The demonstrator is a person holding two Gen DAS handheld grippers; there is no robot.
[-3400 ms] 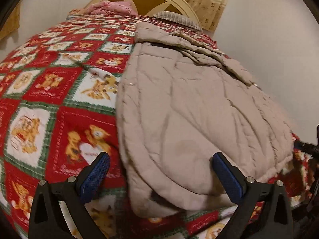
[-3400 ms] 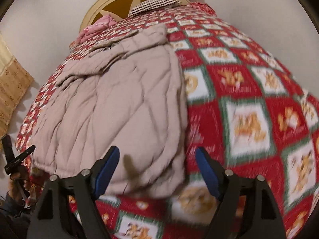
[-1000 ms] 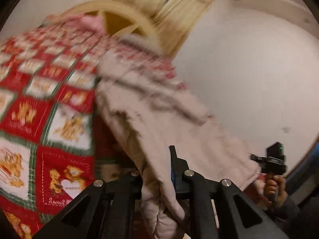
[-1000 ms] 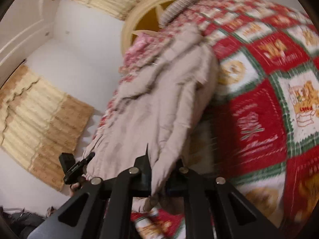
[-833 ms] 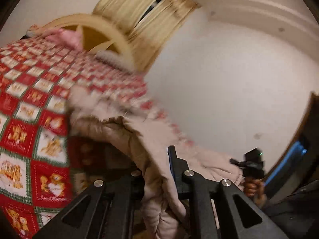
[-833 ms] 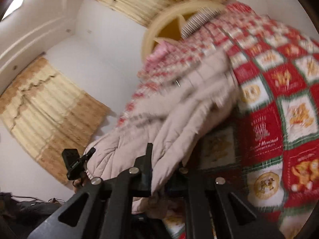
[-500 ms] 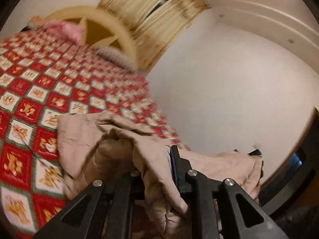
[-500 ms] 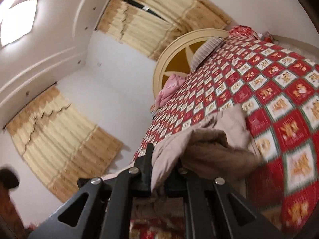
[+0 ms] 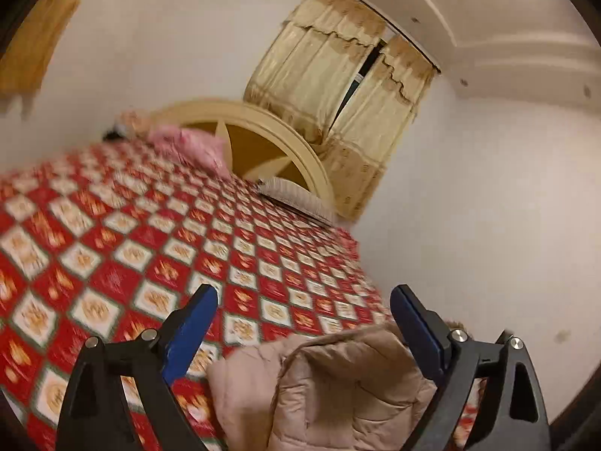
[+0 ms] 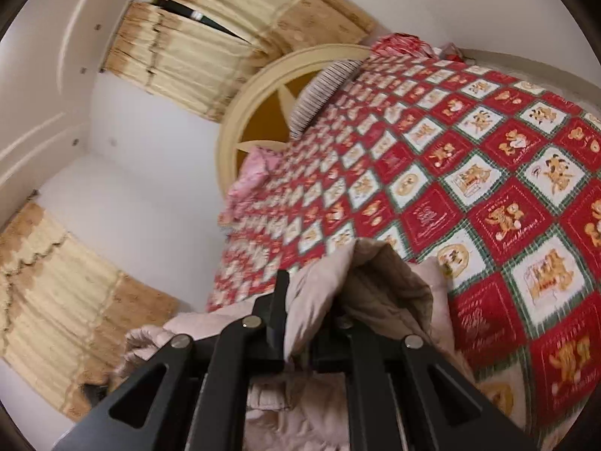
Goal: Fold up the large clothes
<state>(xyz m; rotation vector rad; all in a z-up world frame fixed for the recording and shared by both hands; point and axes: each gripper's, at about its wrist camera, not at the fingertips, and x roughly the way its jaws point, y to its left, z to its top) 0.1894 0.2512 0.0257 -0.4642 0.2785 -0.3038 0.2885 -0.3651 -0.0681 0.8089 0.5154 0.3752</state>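
Gripping a bunched edge of the beige padded coat (image 10: 375, 282), the right gripper (image 10: 300, 323) is clamped tight on the fabric, while the left gripper (image 9: 304, 323) has just been opening, its jaws released and empty above the coat, which is heaped at the bed's (image 9: 112, 248) near edge. Best now, I judge, to lay the right's edge flat before letting go, squaring it toward the headboard (image 9: 278, 143).

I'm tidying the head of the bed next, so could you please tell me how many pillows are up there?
2. A pink pillow lies against one end of the round headboard; a striped pillow lies near the wall side. Others may be hidden.
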